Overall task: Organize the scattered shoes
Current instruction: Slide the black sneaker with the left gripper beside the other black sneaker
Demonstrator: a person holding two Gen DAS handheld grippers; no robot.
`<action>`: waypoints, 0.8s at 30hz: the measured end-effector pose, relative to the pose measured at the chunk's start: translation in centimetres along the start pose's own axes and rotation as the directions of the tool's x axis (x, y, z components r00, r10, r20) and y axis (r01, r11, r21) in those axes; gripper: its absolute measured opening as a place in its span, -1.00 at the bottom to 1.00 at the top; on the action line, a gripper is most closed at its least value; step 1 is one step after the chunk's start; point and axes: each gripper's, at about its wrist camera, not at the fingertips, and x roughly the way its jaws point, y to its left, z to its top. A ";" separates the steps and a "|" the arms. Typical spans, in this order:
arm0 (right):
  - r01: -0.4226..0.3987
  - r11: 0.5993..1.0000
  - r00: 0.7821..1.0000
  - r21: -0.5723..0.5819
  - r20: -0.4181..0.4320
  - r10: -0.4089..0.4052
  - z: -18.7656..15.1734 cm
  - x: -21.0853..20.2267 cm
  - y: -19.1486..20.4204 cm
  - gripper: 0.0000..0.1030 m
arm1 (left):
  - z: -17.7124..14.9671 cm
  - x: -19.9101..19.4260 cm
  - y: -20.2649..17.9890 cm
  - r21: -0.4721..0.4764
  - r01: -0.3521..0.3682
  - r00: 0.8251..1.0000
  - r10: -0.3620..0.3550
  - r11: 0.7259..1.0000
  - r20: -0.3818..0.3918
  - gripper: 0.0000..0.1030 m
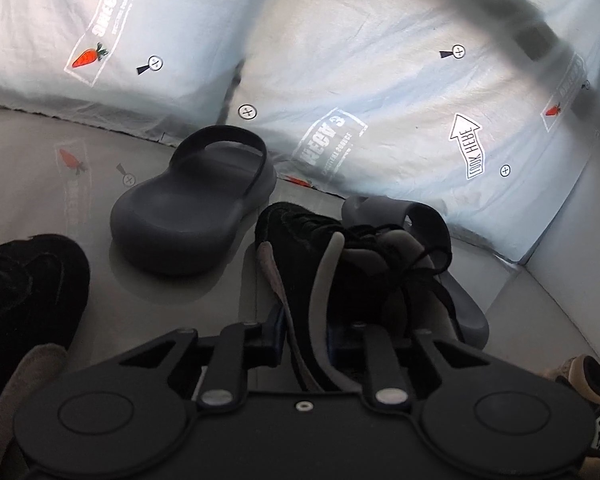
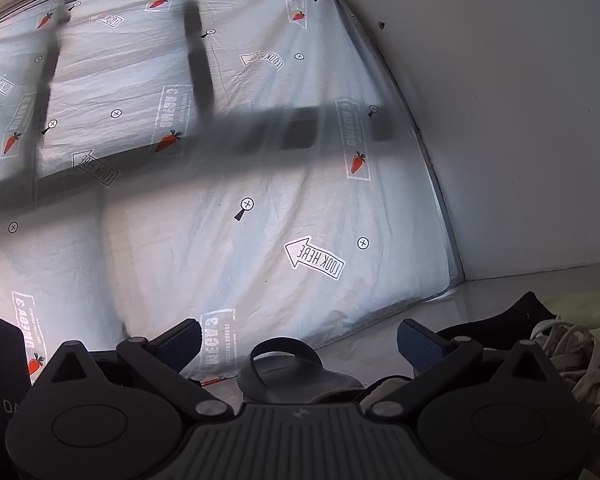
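My left gripper [image 1: 306, 340] is shut on the collar of a black suede lace-up shoe [image 1: 340, 264] with a grey lining, and the shoe points away from me over the glossy floor [image 1: 40, 184]. Behind that shoe lies a dark grey clog [image 1: 456, 300], mostly hidden. A second dark grey clog [image 1: 192, 208] stands alone on the floor to the left. Another black suede shoe [image 1: 28, 296] fills the lower left corner. My right gripper [image 2: 300, 340] stands open and level, with nothing between its blue pads [image 2: 420, 342]; a dark grey clog [image 2: 292, 376] lies below and beyond it.
A white printed sheet [image 1: 360, 80] with carrots and arrows hangs along the wall behind the shoes. A white wall [image 2: 520, 120] closes the right side. A cream laced sneaker [image 2: 572, 360] and a black item [image 2: 512, 316] sit at the right. A black-and-white sneaker [image 1: 596, 392] shows at the lower right.
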 end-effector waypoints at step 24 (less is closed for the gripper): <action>0.004 0.998 1.000 0.069 -0.012 -0.003 0.2 0.0 -1.0 1.00 | -6.5 -14.8 2.3 0.009 -0.142 0.978 0.139 0.990 0.154 -0.74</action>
